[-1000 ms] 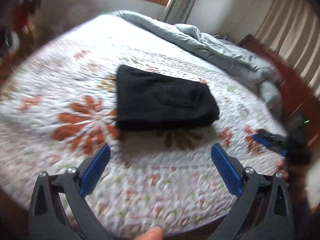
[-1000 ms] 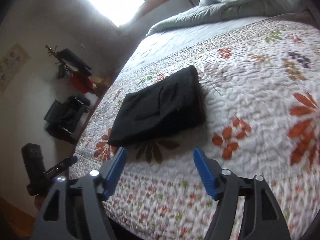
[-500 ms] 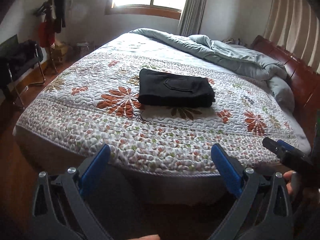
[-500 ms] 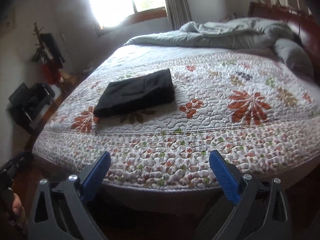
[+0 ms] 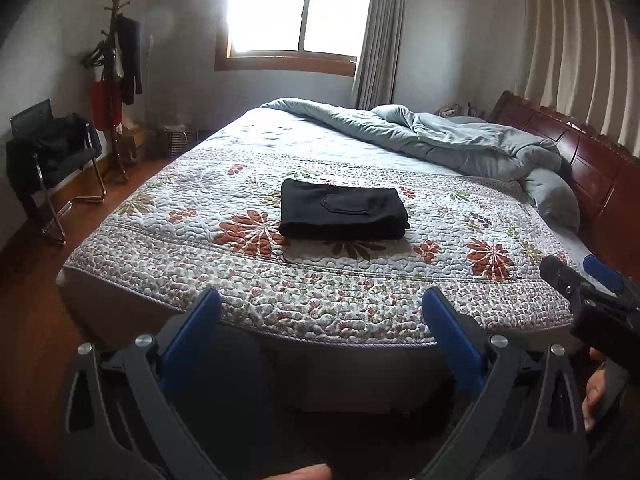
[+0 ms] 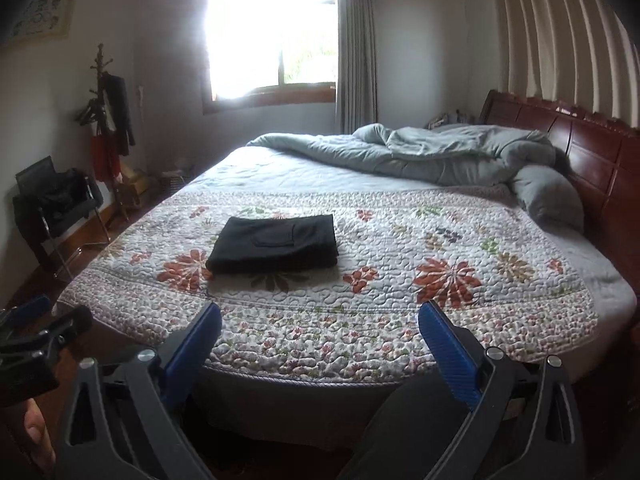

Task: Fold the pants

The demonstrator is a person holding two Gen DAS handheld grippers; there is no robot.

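Note:
Black pants (image 5: 342,210) lie folded into a neat rectangle on the flowered quilt (image 5: 248,280) of the bed, a back pocket facing up; the right wrist view shows the same pants (image 6: 276,244) left of centre. My left gripper (image 5: 320,308) stands open off the foot of the bed, well short of the pants, with nothing between its blue pads. My right gripper (image 6: 320,322) is likewise open and empty, back from the bed edge. Each gripper shows at the other view's side: the right gripper (image 5: 592,288) and the left gripper (image 6: 36,328).
A rumpled grey duvet (image 5: 440,140) is heaped at the head of the bed by the dark wooden headboard (image 5: 580,160). A black chair (image 5: 52,156) and a coat stand (image 5: 116,80) stand on the wooden floor to the left. A window (image 5: 296,12) is behind.
Both grippers have pulled back and up from the bed, so the folded pants now lie far off. The right gripper's tilted view has levelled. The pants have not moved.

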